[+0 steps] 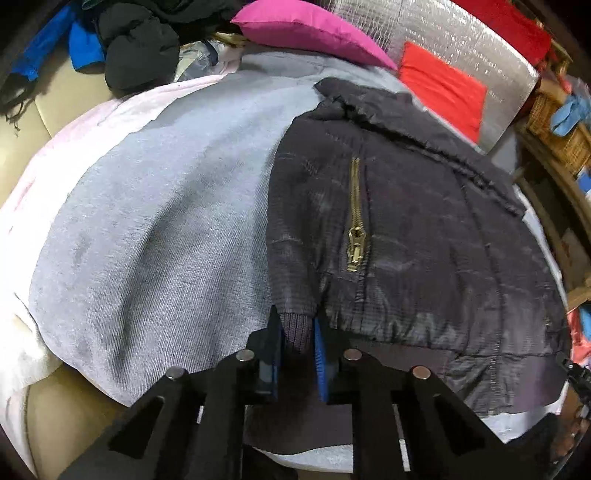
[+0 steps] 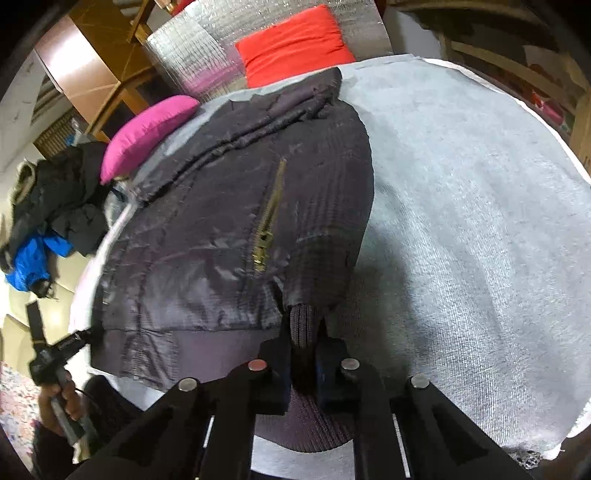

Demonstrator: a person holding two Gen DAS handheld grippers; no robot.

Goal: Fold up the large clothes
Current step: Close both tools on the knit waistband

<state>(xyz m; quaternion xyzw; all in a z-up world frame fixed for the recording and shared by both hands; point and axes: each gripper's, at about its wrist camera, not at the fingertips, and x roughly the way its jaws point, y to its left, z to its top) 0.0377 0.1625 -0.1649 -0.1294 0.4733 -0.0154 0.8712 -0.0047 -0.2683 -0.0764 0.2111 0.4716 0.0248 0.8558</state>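
A dark quilted jacket lies flat on a grey blanket, brass pocket zip facing up. In the left wrist view its left sleeve ends in a ribbed cuff, and my left gripper is shut on that cuff. The right wrist view shows the same jacket with its other sleeve along the right side. My right gripper is shut on that sleeve's ribbed cuff. A hand holds the left gripper at the jacket's lower left corner.
A pink pillow and a red pillow lie behind the jacket against a silver padded sheet. A heap of black clothes and a blue garment sit at the far left. Wicker baskets stand at the right.
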